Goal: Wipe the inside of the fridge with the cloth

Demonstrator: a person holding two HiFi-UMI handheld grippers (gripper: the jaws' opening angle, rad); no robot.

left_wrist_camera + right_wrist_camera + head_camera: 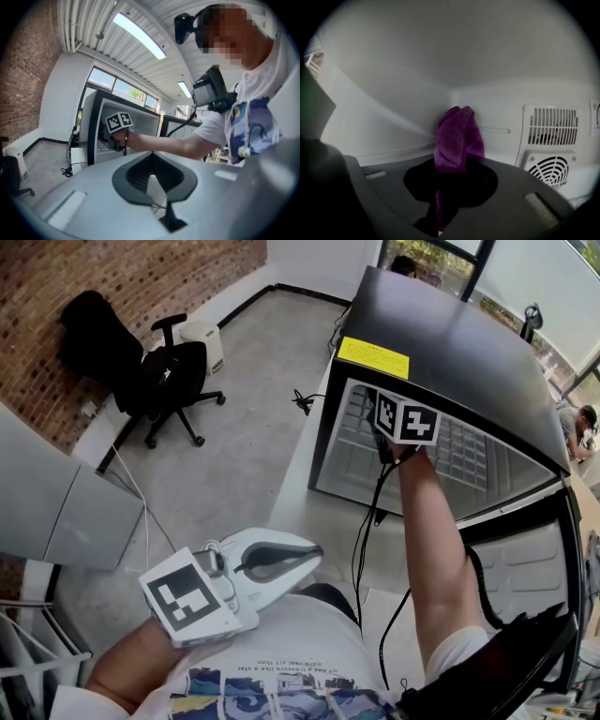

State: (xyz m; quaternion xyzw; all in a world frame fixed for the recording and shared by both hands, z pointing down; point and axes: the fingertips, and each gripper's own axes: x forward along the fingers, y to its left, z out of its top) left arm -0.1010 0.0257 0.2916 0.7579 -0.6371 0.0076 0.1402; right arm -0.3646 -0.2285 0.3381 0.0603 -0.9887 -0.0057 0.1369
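A black mini fridge stands open on a white counter. My right gripper reaches into it; only its marker cube and the arm show in the head view. In the right gripper view that gripper is shut on a purple cloth, which sticks up between the jaws close to the white back corner of the fridge. My left gripper is held near my chest, outside the fridge, shut and holding nothing. The left gripper view shows the fridge from the side.
The fridge door hangs open at the right. A vent grille and a round fan grille sit on the inner wall to the cloth's right. A black cable runs down the counter. An office chair stands on the floor at left.
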